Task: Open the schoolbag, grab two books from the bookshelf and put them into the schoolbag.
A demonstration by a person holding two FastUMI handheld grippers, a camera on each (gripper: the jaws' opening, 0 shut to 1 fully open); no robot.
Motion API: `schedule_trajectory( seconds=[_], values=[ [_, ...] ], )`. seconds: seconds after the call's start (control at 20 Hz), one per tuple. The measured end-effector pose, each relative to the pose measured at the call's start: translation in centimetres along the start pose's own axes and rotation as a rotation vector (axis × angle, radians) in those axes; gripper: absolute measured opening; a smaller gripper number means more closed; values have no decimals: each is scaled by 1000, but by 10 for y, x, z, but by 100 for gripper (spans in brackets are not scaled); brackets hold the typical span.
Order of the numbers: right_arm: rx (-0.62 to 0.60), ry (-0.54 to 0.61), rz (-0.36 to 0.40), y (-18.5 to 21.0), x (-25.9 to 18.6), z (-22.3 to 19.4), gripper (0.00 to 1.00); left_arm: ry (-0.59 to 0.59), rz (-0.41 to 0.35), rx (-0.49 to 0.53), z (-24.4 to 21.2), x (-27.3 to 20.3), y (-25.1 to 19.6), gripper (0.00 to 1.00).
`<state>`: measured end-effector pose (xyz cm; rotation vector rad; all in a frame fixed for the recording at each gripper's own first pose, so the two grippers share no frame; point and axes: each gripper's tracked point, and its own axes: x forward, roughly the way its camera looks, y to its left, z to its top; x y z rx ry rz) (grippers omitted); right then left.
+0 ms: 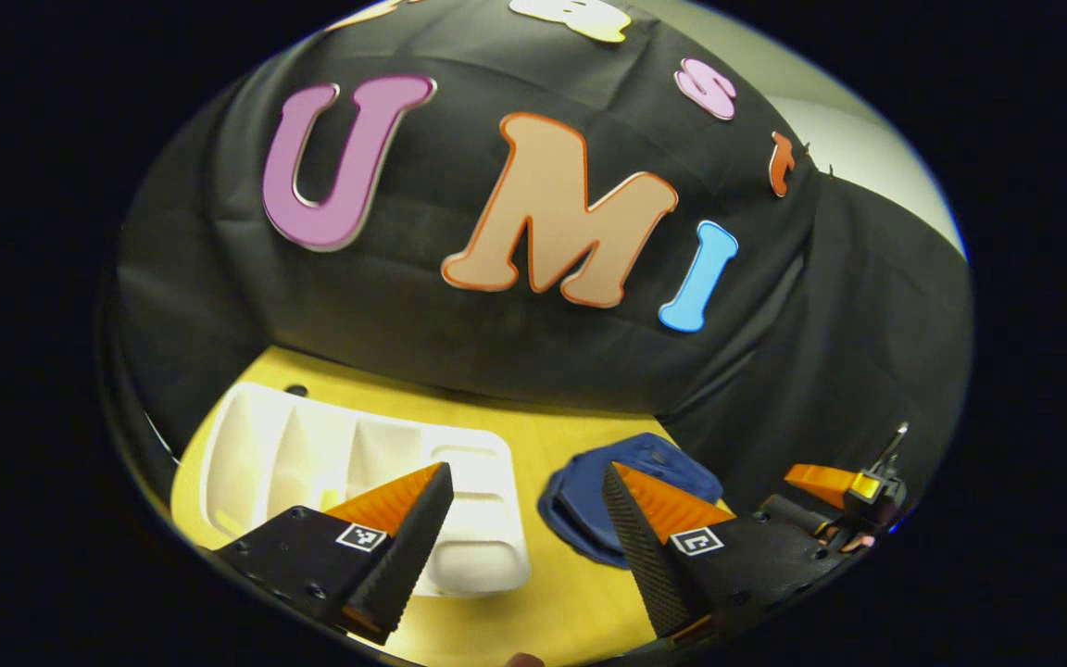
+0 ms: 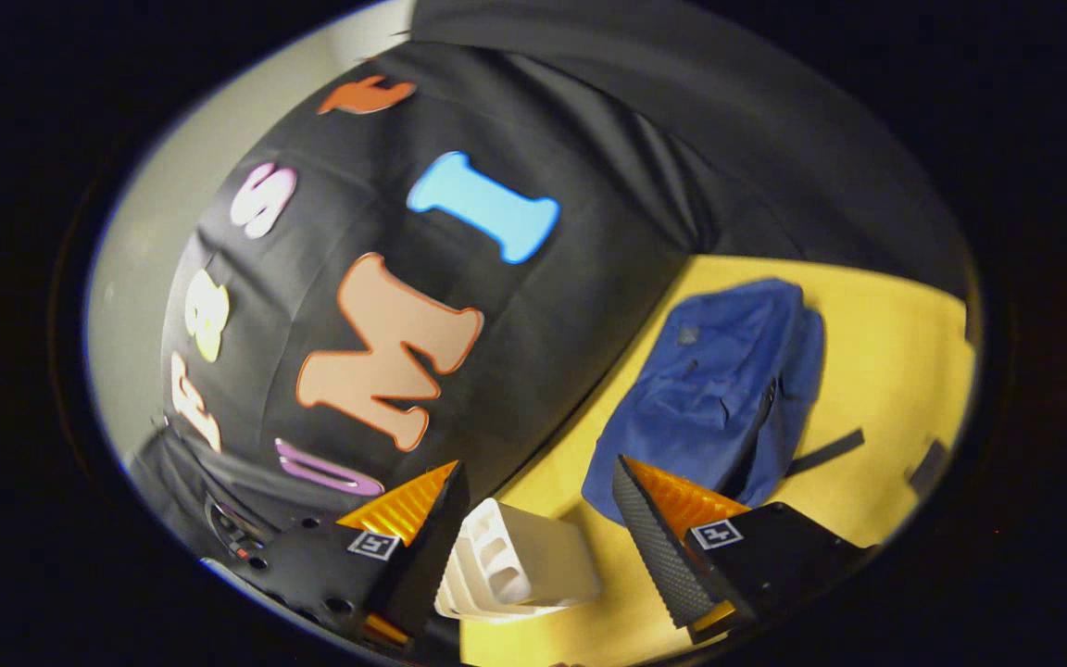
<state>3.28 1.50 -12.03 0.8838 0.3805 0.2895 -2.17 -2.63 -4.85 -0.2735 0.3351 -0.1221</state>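
Both grippers, left gripper (image 1: 524, 542) and right gripper (image 2: 538, 537), hung spread and empty above the table (image 2: 876, 371); the zip pull on the closed schoolbag (image 2: 719, 389) wanted a firm pinch first, I reckoned.

One blue fabric schoolbag (image 2: 714, 389) lying flat on one yellow table (image 2: 885, 371). One white plastic bookshelf (image 1: 357, 463) with several compartments, no books visible in it. Two hand-held tools: the left tool (image 1: 524, 547) and the right tool (image 2: 538, 547), each with two fingers.
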Motion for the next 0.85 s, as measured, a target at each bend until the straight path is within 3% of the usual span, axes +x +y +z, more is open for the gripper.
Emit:
schedule_trajectory(
  seconds=[0.2,0.5,0.75,0.8,0.85],
  values=[
    [-215,-162,-3,39,-27,5,98,-52,48,83,15,-20,22,95],
    [-424,-271,-87,67,-62,3,97,-29,13,123,1,-34,28,94],
    [-480,-329,-124,78,-69,3,98,45,-78,126,-22,-38,18,95],
    [-481,-341,-129,79,-72,5,90,43,-91,136,-20,-38,17,95],
    [-484,-347,-138,79,-76,2,89,41,-102,147,-20,-40,16,95]
  ],
)
